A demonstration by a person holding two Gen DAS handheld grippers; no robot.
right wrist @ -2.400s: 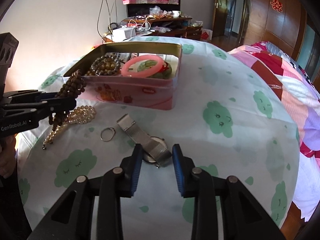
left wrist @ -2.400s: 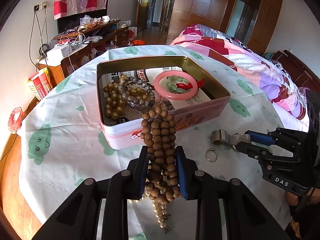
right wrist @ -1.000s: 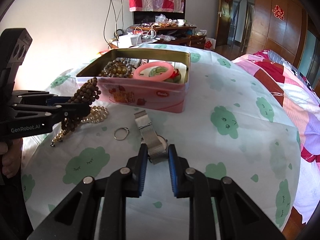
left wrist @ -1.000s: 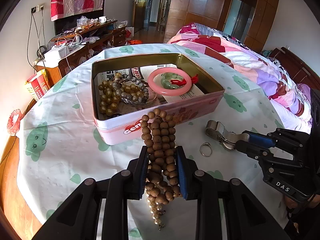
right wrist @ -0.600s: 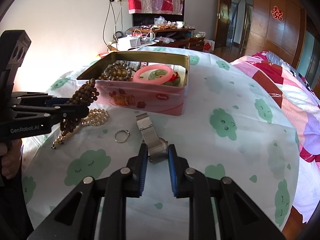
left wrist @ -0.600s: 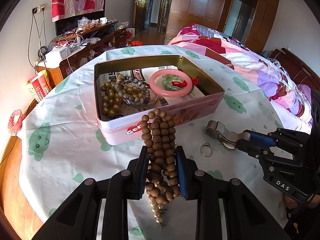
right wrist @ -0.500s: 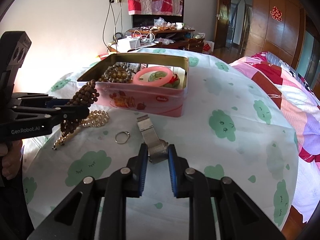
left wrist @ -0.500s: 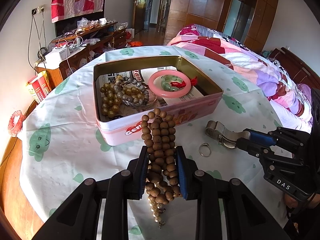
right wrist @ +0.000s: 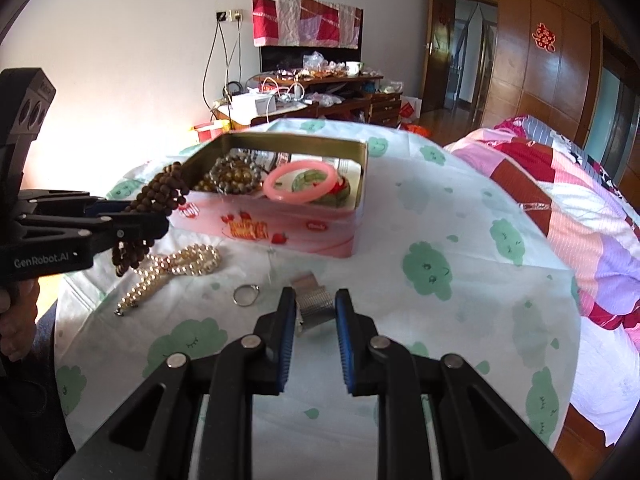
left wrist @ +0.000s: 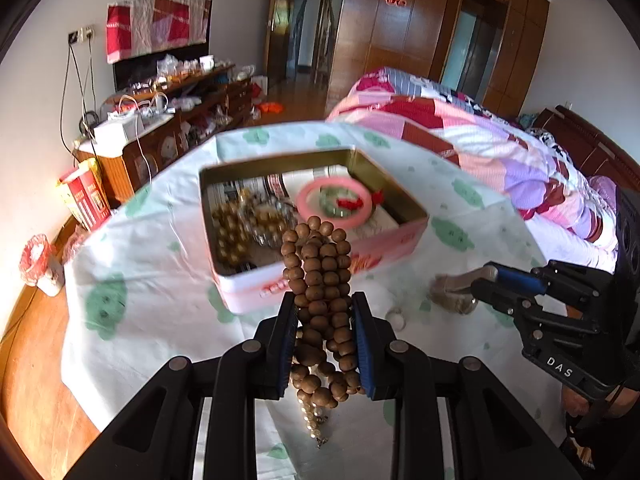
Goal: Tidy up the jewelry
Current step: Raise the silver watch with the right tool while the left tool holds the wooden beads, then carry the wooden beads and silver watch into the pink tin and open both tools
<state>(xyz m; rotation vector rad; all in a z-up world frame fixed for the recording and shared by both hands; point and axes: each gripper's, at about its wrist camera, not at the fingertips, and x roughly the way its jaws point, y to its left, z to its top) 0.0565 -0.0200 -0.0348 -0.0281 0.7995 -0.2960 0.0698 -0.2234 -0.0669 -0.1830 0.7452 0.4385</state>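
Note:
My left gripper (left wrist: 322,308) is shut on a bunch of brown wooden beads (left wrist: 320,276) and holds it in the air in front of the pink tin box (left wrist: 320,272); it also shows in the right wrist view (right wrist: 160,196). My right gripper (right wrist: 315,304) is shut on a silver mesh-band watch (right wrist: 314,306) and holds it off the table. The box (right wrist: 304,232) holds golden beads (right wrist: 232,178), a pink bangle (right wrist: 304,180) and a green bangle. A pearl necklace (right wrist: 176,266) and a small ring (right wrist: 245,294) lie on the cloth.
The round table has a white cloth with green clouds (right wrist: 428,264). A bed with a patchwork quilt (left wrist: 480,148) is to the right. A cluttered wooden sideboard (left wrist: 168,120) stands behind. The table edge is near on the left.
Both grippers have risen. The watch has left the cloth in my right gripper. The wooden beads have gone up toward the box rim, clear of the pearls.

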